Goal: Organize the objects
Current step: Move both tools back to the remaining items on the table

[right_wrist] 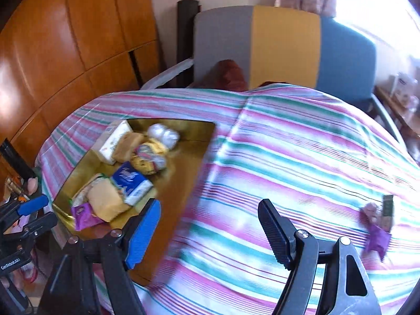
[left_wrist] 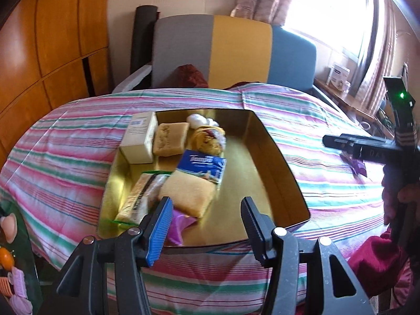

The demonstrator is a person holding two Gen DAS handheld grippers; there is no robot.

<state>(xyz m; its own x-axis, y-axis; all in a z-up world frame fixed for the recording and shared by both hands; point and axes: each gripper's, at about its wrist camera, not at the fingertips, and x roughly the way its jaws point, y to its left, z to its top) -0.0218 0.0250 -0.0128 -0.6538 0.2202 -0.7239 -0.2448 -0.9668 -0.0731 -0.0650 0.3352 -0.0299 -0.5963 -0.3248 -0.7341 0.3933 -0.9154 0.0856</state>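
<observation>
Left wrist view: left gripper [left_wrist: 207, 223] hangs over the near rim of the gold tray [left_wrist: 286, 181], jaws spread, nothing between the pads. The tray's left half holds a cream box [left_wrist: 139, 137], a tan block [left_wrist: 170, 139], a tissue pack [left_wrist: 202, 165], a yellow sponge [left_wrist: 187, 193] and a purple packet [left_wrist: 178, 223]; its right half is bare. The right-hand tool shows at the frame's right edge, held by a hand in a red sleeve [left_wrist: 375, 260].

Right wrist view: right gripper [right_wrist: 210, 233] is over the cloth [right_wrist: 288, 141] beside the tray, jaws spread and empty. Loose purple wrappers [right_wrist: 378, 239] and a small dark bar [right_wrist: 388, 206] lie near the cloth's right edge, well apart from the tray.

Judgement: the step in hand looks like fetching the strays. Best to approach a wrapper from above, straddle its short side, and close gently, since foil crumples and slips. The cloth may bunch under the pads, so keep the tips just clear of it.

Surface: striped cloth in pink, green and white over a rounded top. Room: wooden wardrobe [right_wrist: 65, 52], tri-colour chair [right_wrist: 283, 47], bright curtained window.
</observation>
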